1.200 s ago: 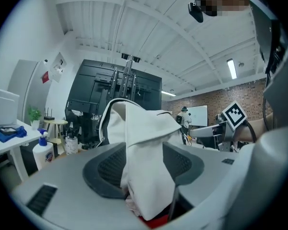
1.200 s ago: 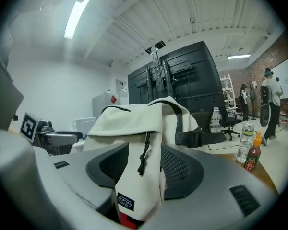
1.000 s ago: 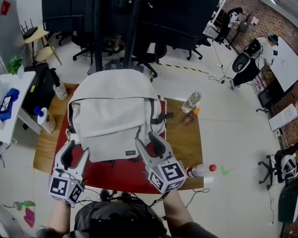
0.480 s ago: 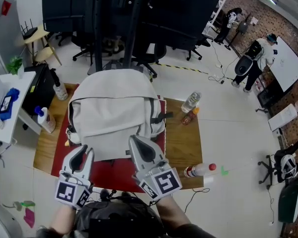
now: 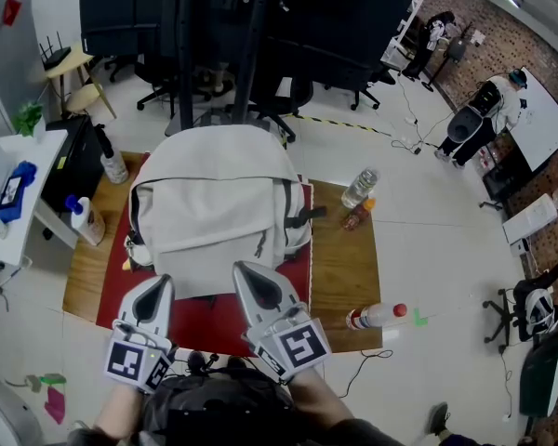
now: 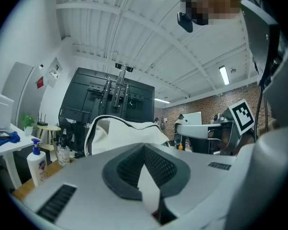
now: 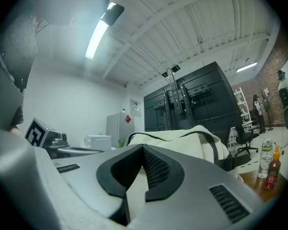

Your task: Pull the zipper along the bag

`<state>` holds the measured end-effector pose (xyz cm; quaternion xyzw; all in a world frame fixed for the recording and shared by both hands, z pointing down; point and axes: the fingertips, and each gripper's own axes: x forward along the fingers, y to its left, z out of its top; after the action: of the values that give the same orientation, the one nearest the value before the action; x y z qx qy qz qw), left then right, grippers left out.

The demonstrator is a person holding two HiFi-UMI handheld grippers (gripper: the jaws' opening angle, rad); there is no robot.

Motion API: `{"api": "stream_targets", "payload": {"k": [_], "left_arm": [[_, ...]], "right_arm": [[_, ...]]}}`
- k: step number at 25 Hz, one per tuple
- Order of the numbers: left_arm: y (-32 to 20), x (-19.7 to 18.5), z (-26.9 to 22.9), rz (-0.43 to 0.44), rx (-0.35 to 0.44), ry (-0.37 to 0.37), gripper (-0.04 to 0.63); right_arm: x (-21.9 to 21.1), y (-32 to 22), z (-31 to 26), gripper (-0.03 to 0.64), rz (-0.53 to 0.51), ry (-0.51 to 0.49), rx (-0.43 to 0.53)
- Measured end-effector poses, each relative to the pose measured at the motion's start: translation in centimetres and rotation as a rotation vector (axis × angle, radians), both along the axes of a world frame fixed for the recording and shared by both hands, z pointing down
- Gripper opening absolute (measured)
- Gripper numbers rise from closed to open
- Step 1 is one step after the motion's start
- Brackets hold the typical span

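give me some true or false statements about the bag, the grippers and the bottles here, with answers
1. The bag lies on a red mat. True.
2. The left hand-held gripper and the right hand-held gripper have their jaws wide apart. False: both are shut, with nothing between the jaws.
3. A red-capped bottle lies on its side on the table. True.
4. The bag is black. False: it is off-white with dark straps.

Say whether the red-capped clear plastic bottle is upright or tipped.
Tipped: the red-capped clear bottle lies on its side on the wooden table.
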<state>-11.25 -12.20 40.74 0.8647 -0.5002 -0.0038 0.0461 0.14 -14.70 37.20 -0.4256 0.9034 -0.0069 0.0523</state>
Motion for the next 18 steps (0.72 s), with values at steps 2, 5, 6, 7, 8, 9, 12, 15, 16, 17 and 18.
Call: {"api": "stream_targets", "payload": {"k": [2, 5, 6, 7, 8, 9, 12, 15, 16, 17, 18], "left_arm": [[-0.1, 0.0, 0.4, 0.002, -0.005, -0.011, 0.028], [-0.4, -0.1, 0.9, -0.01, -0.021, -0.03, 0.026], [-0.5, -0.2, 1.0, -0.015, -0.029, -0.037, 0.026], [-0.6, -0.2, 1.0, -0.018, -0.036, -0.043, 0.026], [-0.7, -0.2, 1.1, -0.017, -0.041, -0.046, 0.026], [-0.7, -0.2, 1.1, -0.016, -0.042, -0.046, 0.026], [-0.9, -0.2, 1.0, -0.011, -0.034, -0.04, 0.026], [-0.8, 0.0, 1.3, 0.0, -0.056, -0.054, 0.026], [-0.8, 0.0, 1.4, 0.004, -0.064, -0.062, 0.026], [-0.9, 0.0, 1.5, 0.005, -0.066, -0.065, 0.026], [-0.9, 0.0, 1.6, 0.002, -0.067, -0.066, 0.026]], "right_arm": [[-0.4, 0.0, 1.2, 0.0, 0.0, 0.03, -0.022], [-0.6, -0.3, 2.5, 0.0, 0.008, 0.051, -0.059], [-0.5, -0.4, 2.9, 0.0, 0.014, 0.055, -0.069], [-0.4, -0.5, 3.2, 0.0, 0.02, 0.06, -0.079], [-0.2, -0.6, 3.4, 0.0, 0.025, 0.065, -0.088], [0.0, -0.6, 3.7, 0.0, 0.031, 0.069, -0.097], [0.5, -0.9, 4.1, 0.0, 0.051, 0.076, -0.112], [1.3, -1.2, 4.5, 0.0, 0.087, 0.093, -0.144], [1.4, -1.2, 4.5, 0.0, 0.094, 0.098, -0.147], [1.6, -1.3, 4.5, 0.0, 0.097, 0.1, -0.147], [1.7, -1.3, 4.4, 0.0, 0.099, 0.102, -0.144]]}}
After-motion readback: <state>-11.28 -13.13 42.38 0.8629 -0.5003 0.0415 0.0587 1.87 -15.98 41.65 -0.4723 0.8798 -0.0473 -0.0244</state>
